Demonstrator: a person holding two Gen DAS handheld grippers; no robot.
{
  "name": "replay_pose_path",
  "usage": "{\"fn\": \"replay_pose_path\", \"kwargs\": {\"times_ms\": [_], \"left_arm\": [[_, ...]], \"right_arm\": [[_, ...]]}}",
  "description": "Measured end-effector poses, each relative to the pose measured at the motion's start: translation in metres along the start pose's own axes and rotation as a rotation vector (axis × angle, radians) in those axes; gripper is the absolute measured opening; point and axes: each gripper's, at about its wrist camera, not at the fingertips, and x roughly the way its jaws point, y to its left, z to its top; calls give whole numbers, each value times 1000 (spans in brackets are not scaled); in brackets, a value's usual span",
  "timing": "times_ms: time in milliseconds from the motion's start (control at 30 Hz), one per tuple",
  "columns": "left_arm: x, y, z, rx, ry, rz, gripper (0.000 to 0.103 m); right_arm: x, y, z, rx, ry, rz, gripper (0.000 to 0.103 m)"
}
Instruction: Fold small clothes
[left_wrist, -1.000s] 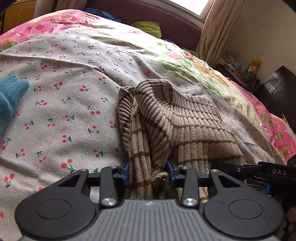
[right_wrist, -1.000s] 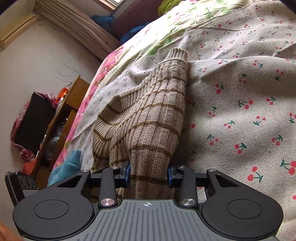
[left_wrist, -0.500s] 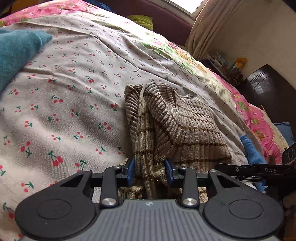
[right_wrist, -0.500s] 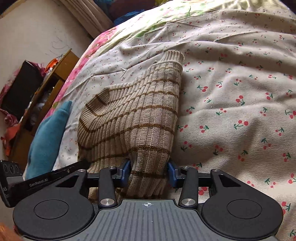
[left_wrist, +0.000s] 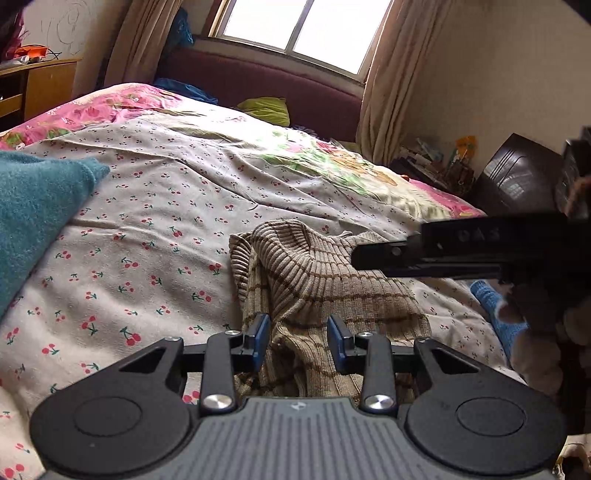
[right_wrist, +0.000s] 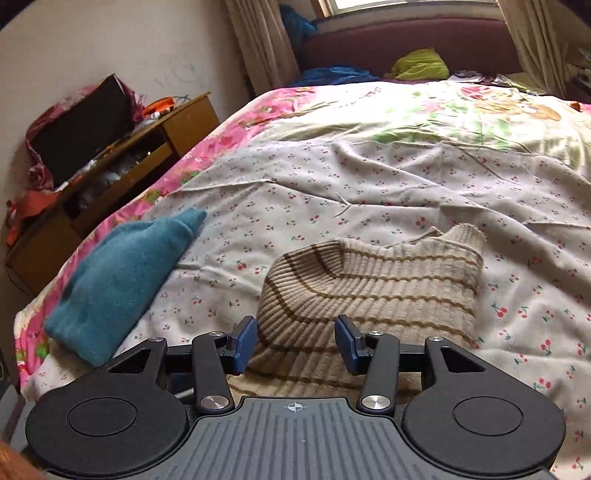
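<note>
A beige ribbed sweater with brown stripes (left_wrist: 317, 280) lies bunched and folded on the cherry-print bedsheet (left_wrist: 147, 229). My left gripper (left_wrist: 299, 341) stands open over its near edge, the knit lying loose between the blue pads. The sweater also shows in the right wrist view (right_wrist: 373, 291), where my right gripper (right_wrist: 295, 341) is open above its near fold. The right gripper's black body (left_wrist: 461, 251) crosses the left wrist view at the right, above the sweater.
A folded teal garment (right_wrist: 122, 277) lies on the bed to the left, also in the left wrist view (left_wrist: 33, 214). A blue sock (left_wrist: 495, 306) lies at the bed's right edge. A wooden cabinet (right_wrist: 122, 166) stands left of the bed, a dark cabinet (left_wrist: 517, 181) on the right.
Both grippers have opened and let go of the sweater, which now lies on the bed. Both have tilted up and drawn back a little.
</note>
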Motion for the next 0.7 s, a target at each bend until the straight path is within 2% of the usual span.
{"fn": "replay_pose_path", "kwargs": {"times_ms": [100,167,200,233,300,433,567,700], "left_arm": [[7,-6,-7,54,1,-11,45],[13,-5,-10,57,22,-19,45],[17,-1,-11,48,41,-11,45],[21,4,-12,29,66,-7,45],[26,16,-13,-29,97,-8,40],[26,36,-13,-141,111,-22,30],[33,42,-15,-182,156,-17,28],[37,44,-17,-192,167,15,28]], "right_arm": [[39,23,16,-47,73,-11,50],[64,33,22,-71,115,-71,47],[78,37,24,-87,138,-136,42],[88,39,25,-94,153,-176,18],[99,37,31,-59,176,-175,10],[97,41,47,-30,126,-172,9],[126,36,37,15,160,-156,9],[144,30,26,57,133,-134,11]]}}
